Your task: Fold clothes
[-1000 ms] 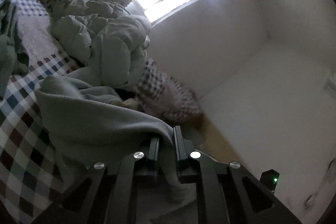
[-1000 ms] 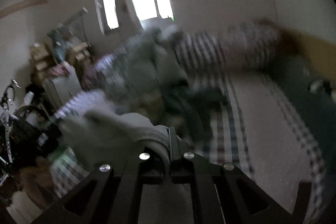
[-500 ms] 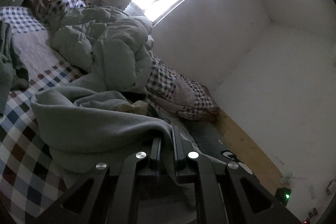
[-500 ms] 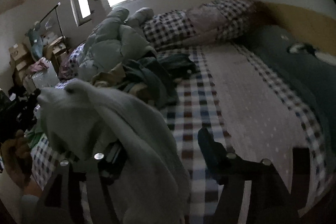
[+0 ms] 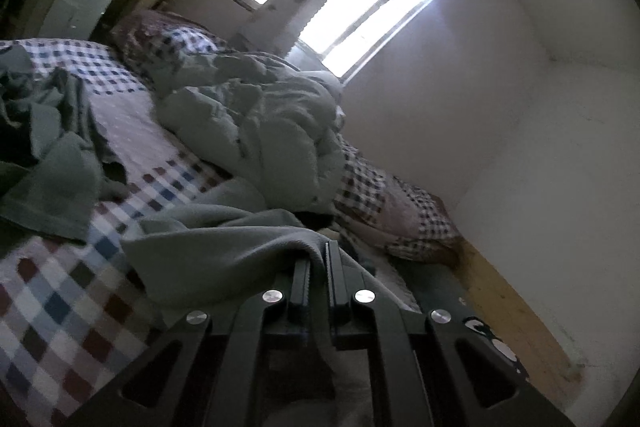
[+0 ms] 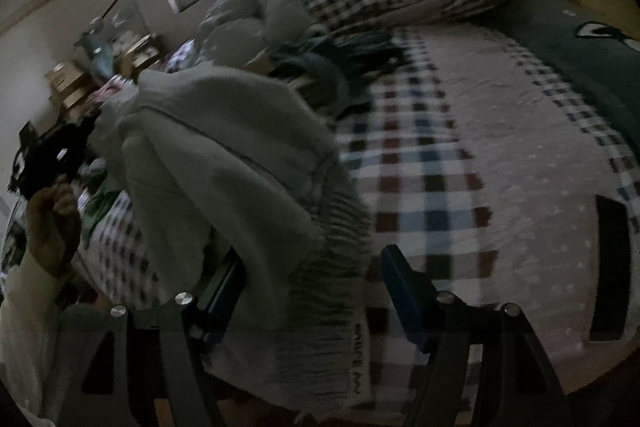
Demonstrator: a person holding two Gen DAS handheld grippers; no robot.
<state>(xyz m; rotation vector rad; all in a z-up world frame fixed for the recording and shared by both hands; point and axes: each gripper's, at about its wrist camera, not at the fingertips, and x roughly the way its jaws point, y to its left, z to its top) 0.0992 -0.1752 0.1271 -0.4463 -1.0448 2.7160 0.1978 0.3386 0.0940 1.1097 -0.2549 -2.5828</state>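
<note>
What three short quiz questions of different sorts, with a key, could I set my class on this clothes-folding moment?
1. True or false: the left gripper is shut on the grey sweatshirt.
2. Multiple choice: the right gripper is A) shut on the sweatshirt, B) open with the sweatshirt's ribbed hem draped between its fingers, C) out of view.
3. Fill in: the sweatshirt hangs above a bed covered by a ______ bedspread.

Key: 1 true; 2 B; 3 checked.
</note>
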